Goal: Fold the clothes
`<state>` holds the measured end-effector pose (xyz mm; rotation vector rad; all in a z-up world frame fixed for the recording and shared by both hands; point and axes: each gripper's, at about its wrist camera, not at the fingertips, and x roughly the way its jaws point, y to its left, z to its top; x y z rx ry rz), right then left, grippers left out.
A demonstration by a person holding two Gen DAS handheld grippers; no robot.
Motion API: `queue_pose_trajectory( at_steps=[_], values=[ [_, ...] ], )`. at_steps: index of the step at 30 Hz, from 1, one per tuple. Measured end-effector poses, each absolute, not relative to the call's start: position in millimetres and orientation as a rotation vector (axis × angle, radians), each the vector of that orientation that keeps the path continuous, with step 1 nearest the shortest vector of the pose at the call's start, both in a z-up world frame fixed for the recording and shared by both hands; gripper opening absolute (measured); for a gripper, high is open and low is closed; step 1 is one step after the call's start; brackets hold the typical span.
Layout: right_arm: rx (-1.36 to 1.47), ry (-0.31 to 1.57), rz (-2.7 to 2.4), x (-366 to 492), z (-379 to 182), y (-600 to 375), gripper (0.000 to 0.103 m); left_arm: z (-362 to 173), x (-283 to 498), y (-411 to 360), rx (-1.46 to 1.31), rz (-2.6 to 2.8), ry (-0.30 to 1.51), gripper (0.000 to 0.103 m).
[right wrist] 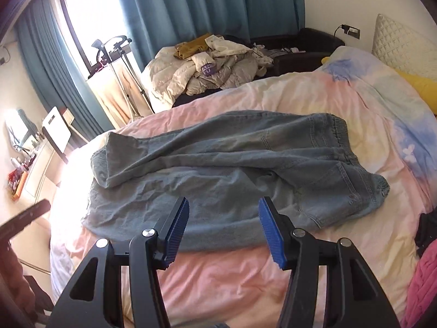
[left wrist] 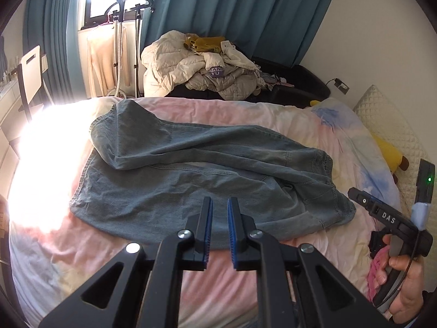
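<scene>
Nearest in the left wrist view, the left gripper (left wrist: 220, 205) hangs over the front edge of the bed with its blue pads almost together, only a thin slot between them and nothing in it. The right gripper (right wrist: 224, 210) has its jaws standing well apart, also empty, poised above the near hem side of the jeans (right wrist: 218, 169). The person's hand (left wrist: 404, 278) shows on the right gripper's handle in the left view. The jeans lie across the pastel duvet (right wrist: 218, 273), waistband toward the right, one leg flopped diagonally over the other and bunched at its far end (not a tidy half-fold yet). That is where trouble may come, I think: grabbing only the top layer would drag the upper leg off and deepen the creases, and a pinch that catches the duvet along with the denim would lift the bedding too. The glare at the left edge of the bed hides the hem there, so a corner could be misjudged. Beyond the bed, a pile of jackets (right wrist: 207, 68) sits before teal curtains (right wrist: 196, 5).
</scene>
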<state>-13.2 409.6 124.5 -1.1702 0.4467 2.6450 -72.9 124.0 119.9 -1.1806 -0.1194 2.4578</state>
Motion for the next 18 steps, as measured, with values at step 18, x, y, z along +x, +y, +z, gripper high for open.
queue_pose_trajectory(
  at_steps=[18],
  values=[
    [-1.081,0.26,2.881,-306.9,-68.4,392.7,0.054,-48.4,-344.4,97.5,-0.954,2.55,-0.001,0.012]
  ],
)
